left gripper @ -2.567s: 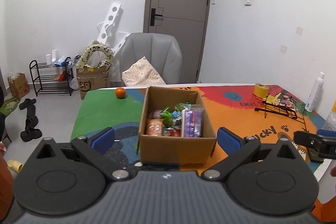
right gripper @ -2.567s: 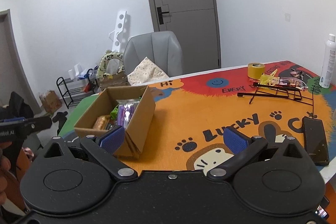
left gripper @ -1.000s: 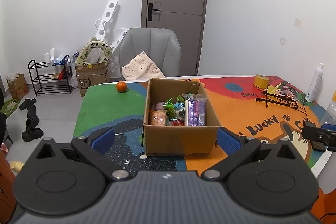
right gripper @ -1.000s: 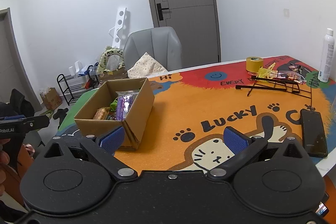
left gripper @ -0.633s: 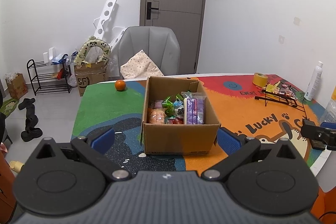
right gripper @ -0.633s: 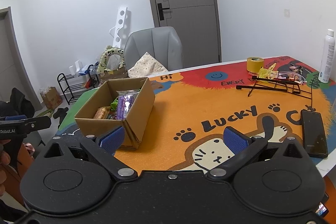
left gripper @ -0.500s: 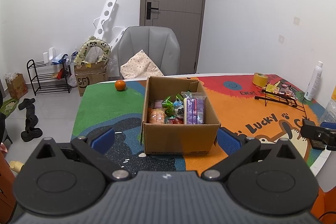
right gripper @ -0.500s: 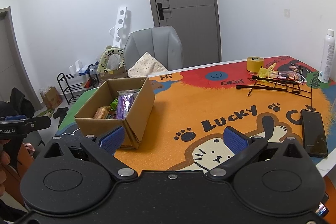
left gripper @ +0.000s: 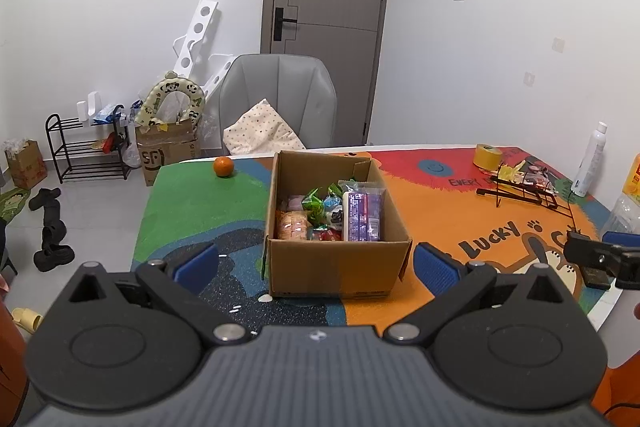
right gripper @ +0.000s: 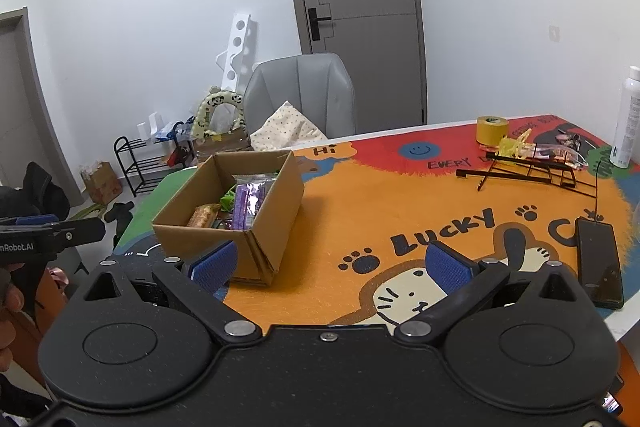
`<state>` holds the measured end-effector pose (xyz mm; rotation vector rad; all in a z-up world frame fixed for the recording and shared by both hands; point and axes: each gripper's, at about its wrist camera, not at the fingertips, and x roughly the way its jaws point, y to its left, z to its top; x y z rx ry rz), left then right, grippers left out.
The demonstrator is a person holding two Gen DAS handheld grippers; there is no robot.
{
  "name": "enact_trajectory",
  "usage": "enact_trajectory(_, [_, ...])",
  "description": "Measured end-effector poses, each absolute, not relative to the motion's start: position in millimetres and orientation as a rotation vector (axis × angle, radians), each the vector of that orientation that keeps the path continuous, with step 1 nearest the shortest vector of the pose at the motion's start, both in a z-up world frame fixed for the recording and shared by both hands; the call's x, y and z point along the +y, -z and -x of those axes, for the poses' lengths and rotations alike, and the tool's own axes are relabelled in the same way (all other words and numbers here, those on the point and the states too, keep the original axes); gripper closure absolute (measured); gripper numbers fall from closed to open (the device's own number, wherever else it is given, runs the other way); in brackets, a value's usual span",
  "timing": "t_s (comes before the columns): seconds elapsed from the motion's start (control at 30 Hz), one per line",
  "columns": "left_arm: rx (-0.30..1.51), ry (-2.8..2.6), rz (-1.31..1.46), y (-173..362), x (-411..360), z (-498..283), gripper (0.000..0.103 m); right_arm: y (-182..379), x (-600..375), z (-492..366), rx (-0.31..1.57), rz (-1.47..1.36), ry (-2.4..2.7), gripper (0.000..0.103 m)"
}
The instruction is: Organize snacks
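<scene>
Seemingly the sorting is close to done, or else not yet started: every snack that can be made out sits inside the cardboard box [left gripper: 338,223], which stands on the colourful mat of the tabletop [left gripper: 188,203], and both tools hang back from it with nothing in them. The left gripper [left gripper: 316,265] has its fingers [left gripper: 196,265] spread wide, the box framed between them but well beyond their tips; the right gripper [right gripper: 328,267] is likewise spread and empty, aimed at bare mat with the box off to its left. Inside the box lie a purple packet [left gripper: 362,217] against the right wall, green wrapped sweets [left gripper: 316,201] near the middle and a tan biscuit pack [left gripper: 292,225] on the left, packed loosely and not in rows. If tidying within the box is meant, that is left; if the job was only to gather them in, I judge little remains, since no wrapped snack shows loose on the mat. From the left wrist the box is seen square-on from above, showing its contents and an orange [left gripper: 223,167] lying well apart at the far green edge, which the right wrist does not show. From the right wrist a dark phone [right gripper: 598,261] near the tabletop's edge, a yellow tape roll [right gripper: 492,129] and a black wire rack [right gripper: 524,173] show more plainly.
</scene>
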<state>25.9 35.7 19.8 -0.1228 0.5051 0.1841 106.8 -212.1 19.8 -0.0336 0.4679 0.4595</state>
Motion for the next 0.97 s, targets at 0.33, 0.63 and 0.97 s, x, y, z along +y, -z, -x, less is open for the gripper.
enact_trajectory(0.33, [0.488, -0.167, 0.117, -30.2, 31.8, -20.4, 0.000, -28.4, -213.5, -103.6, 0.459, 0.026, -0.461, 0.000])
enact_trajectory(0.63, [0.501, -0.161, 0.103, -31.2, 31.4, -21.5, 0.000, -29.4, -212.9, -103.6, 0.459, 0.028, -0.461, 0.000])
enact_trajectory(0.97, [0.506, -0.150, 0.089, -31.8, 29.2, -21.2, 0.000, -31.4, -212.1, -103.5, 0.457, 0.041, -0.461, 0.000])
